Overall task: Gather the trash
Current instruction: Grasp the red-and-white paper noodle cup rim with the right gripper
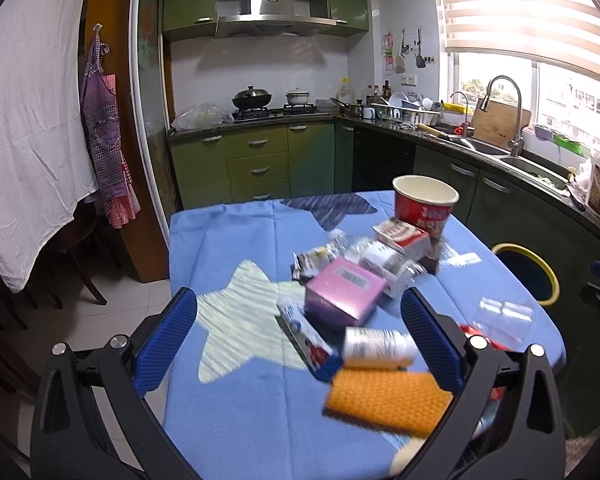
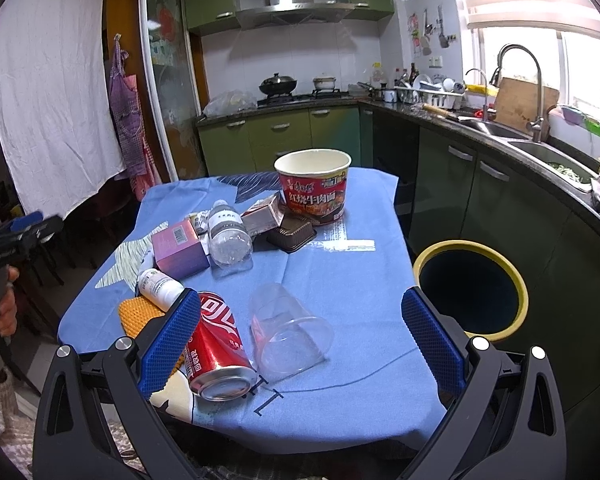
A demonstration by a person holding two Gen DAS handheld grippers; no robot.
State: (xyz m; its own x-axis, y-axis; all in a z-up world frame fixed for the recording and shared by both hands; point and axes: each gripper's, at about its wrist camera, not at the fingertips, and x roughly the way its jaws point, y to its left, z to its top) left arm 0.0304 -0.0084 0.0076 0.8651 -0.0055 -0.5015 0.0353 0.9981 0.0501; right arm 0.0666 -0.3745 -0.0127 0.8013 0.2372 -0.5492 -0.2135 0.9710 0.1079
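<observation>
Right wrist view: the right claw is spread and empty, with the clear plastic cup lying on its side on the table mid-frame between its pads, mouth toward the camera; the bin sits at right. Left claw is also spread

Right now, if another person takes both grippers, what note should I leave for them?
Left gripper: open, holds nothing, above the table's near edge.
Right gripper: open, holds nothing, over the clear plastic cup.
All trash is on the blue tablecloth: red can, noodle bowl, water bottle, pink box.
The bin beside the table looks empty.
Done: nothing. Left: everything.
</observation>
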